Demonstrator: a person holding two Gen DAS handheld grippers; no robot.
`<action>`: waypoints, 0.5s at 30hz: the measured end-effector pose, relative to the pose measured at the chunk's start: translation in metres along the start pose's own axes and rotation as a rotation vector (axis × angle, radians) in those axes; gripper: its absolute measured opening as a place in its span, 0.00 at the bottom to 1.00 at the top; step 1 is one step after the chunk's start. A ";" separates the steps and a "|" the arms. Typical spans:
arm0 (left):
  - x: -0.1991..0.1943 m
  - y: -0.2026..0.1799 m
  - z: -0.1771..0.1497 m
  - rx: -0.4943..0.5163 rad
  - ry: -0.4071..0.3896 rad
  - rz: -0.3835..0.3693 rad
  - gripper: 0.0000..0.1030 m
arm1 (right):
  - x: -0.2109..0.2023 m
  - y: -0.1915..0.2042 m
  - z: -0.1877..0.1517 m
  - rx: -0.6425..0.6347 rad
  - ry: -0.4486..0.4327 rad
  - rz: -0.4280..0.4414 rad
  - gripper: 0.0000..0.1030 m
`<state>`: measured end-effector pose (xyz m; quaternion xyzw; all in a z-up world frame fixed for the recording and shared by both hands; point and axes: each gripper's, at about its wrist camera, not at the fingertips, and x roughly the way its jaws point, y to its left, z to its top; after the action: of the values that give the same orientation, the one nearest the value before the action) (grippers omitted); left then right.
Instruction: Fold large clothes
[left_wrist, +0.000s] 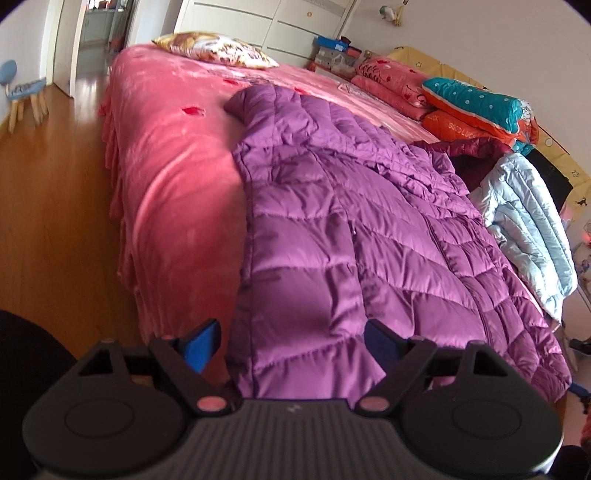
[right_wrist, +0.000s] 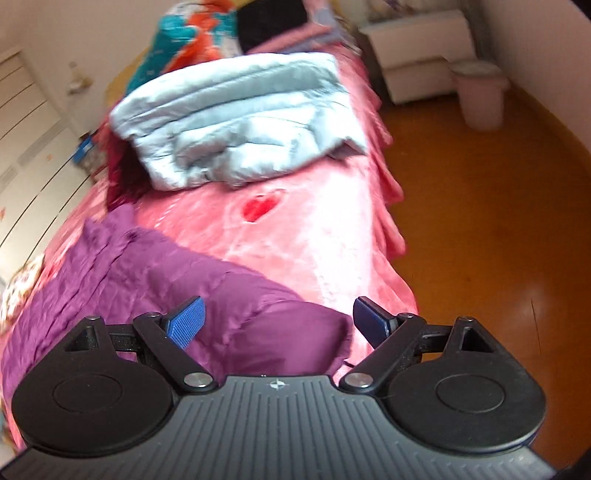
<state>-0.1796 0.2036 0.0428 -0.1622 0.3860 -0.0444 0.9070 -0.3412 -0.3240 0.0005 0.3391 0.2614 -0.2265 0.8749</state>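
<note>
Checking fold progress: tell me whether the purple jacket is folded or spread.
Spread. The purple jacket lies lengthwise, flat along the pink bed, hood end far, with no fold across its length.

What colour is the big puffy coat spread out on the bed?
Purple, with quilted stitching; the puffy coat shows best in the left wrist view.

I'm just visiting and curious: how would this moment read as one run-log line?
purple quilted coat: spread on pink bed, unfolded | left gripper: open, empty | right gripper: open, empty | light blue coat: folded
</note>
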 end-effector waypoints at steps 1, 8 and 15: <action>0.001 0.001 -0.001 -0.006 0.010 -0.008 0.84 | 0.004 -0.003 0.002 0.018 0.018 -0.001 1.00; 0.013 0.009 -0.005 -0.099 0.106 -0.089 0.85 | 0.029 -0.013 0.001 0.147 0.155 0.021 1.00; 0.019 0.011 -0.006 -0.127 0.147 -0.155 0.83 | 0.044 -0.005 0.001 0.119 0.223 -0.001 1.00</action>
<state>-0.1712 0.2081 0.0223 -0.2449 0.4401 -0.1015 0.8579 -0.3105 -0.3380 -0.0281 0.4134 0.3434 -0.2031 0.8185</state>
